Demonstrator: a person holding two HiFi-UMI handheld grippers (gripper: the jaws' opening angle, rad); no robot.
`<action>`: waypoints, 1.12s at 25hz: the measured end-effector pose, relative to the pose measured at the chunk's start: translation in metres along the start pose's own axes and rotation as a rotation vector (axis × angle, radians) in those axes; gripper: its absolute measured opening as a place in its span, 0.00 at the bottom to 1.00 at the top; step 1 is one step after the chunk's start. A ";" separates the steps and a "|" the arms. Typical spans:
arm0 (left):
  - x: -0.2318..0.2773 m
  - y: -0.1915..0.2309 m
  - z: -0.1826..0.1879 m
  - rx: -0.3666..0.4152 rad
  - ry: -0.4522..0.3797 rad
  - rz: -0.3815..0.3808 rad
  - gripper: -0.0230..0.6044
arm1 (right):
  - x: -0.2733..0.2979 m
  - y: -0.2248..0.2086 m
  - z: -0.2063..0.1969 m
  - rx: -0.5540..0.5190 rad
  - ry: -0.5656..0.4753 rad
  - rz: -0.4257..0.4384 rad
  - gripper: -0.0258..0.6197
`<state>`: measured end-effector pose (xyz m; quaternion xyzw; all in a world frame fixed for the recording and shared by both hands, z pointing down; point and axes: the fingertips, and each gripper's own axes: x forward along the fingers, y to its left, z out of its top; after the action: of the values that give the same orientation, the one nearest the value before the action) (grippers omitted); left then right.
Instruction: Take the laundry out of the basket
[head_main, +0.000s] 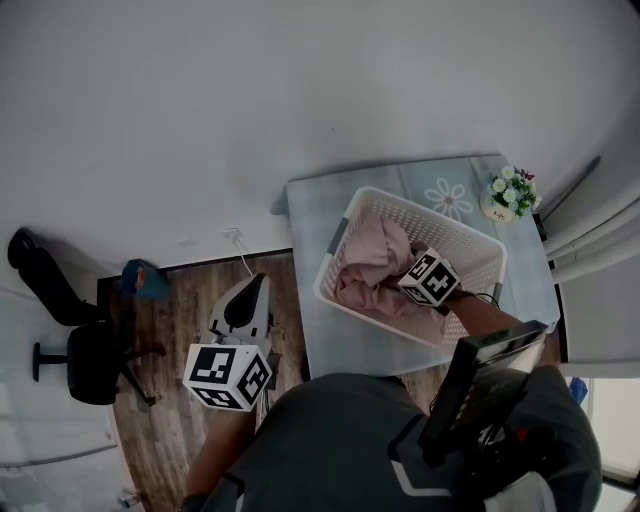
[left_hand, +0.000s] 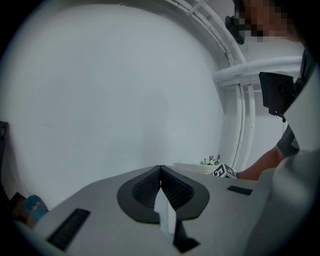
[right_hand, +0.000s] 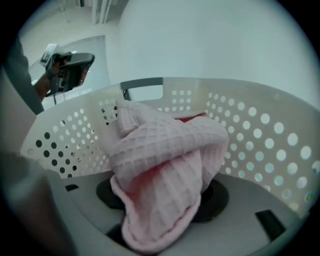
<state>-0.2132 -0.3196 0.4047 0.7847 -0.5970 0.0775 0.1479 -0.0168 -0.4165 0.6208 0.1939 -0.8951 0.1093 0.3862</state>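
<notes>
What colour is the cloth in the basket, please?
Pale pink, waffle-textured cloth; best in the right gripper view.

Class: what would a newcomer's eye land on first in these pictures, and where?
A pink waffle cloth, bunched in the white perforated basket on the table, with the right gripper clamped on it. Left of the table, the left gripper hangs shut and empty over the wood floor.
</notes>
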 end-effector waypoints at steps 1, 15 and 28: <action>-0.001 0.001 0.000 0.005 0.000 0.002 0.05 | 0.001 -0.006 0.001 0.046 0.000 -0.009 0.48; -0.003 0.013 -0.007 -0.029 0.005 0.009 0.05 | -0.017 0.017 -0.051 -0.135 0.398 0.265 0.83; -0.008 0.017 -0.017 -0.036 0.024 0.038 0.05 | 0.049 0.026 -0.068 -0.219 0.386 0.114 0.72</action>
<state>-0.2307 -0.3107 0.4206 0.7694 -0.6112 0.0791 0.1679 -0.0146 -0.3827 0.7014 0.0754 -0.8207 0.0680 0.5622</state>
